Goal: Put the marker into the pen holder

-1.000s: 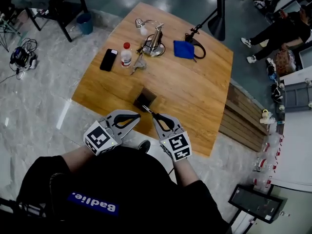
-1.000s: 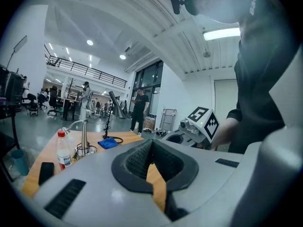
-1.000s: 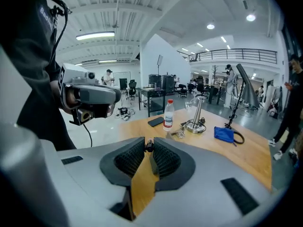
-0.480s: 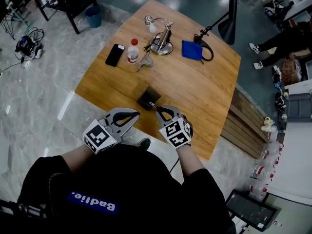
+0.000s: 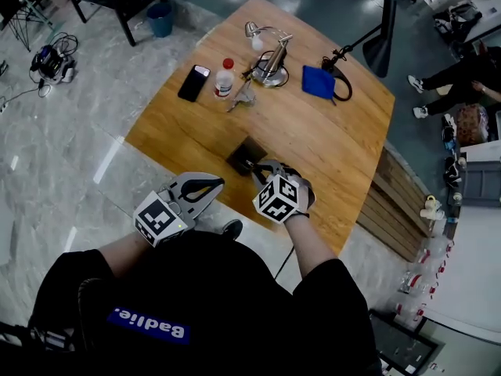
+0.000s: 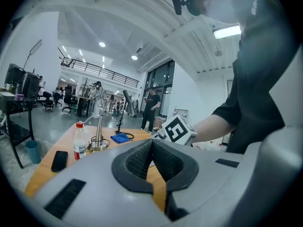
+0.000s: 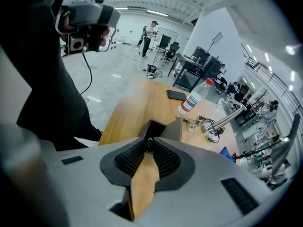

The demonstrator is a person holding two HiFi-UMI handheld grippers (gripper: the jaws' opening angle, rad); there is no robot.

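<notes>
— Where's the marker [image 7: 149,142]?
— Pinched at the right gripper's [image 5: 253,165] tips, right at the pen holder's [image 5: 243,152] open top, near the table's [image 5: 329,151] edge.
— And the left gripper [image 5: 217,182]?
— Jaws pressed together on nothing. Phone [image 5: 194,83], bottle [image 5: 225,78], lamp [image 5: 271,59] and cloth [image 5: 318,82] sit well beyond.

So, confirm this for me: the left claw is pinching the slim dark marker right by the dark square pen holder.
Wrong claw. The right claw pinches the slim dark marker at its tips, right by the dark square pen holder, as the right gripper view shows. The left claw is shut on nothing.
</notes>
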